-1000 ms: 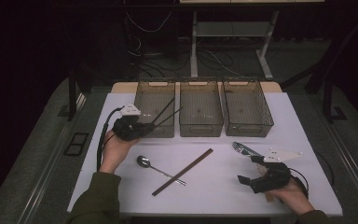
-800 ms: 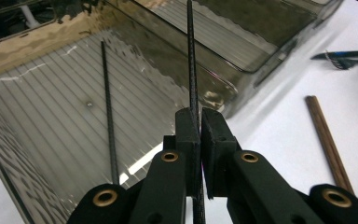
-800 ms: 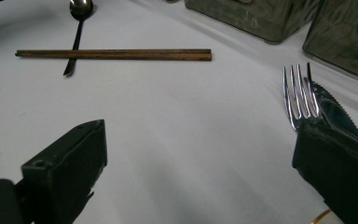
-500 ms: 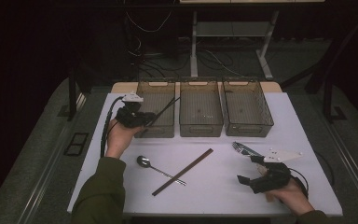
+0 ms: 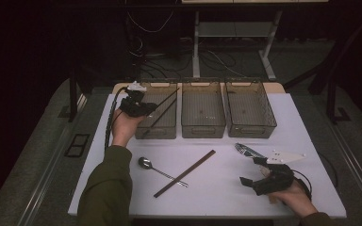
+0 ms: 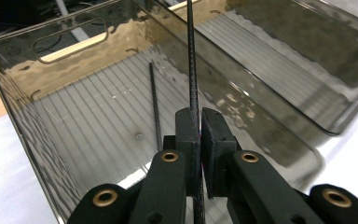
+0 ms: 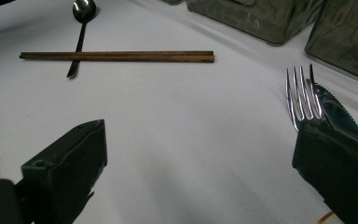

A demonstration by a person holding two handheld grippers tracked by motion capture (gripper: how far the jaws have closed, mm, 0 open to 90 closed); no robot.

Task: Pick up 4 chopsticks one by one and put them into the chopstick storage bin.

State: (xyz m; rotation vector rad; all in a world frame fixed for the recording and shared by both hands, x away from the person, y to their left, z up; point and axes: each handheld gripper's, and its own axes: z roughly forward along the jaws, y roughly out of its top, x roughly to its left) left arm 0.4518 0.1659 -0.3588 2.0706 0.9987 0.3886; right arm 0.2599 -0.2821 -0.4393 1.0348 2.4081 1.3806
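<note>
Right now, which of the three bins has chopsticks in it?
The leftmost bin: one black chopstick lies inside, and the left gripper holds another over it. The middle bin and right bin hold none.

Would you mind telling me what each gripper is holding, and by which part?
The left gripper pinches a black chopstick near its lower end, over the left bin. The right gripper holds nothing.
</note>
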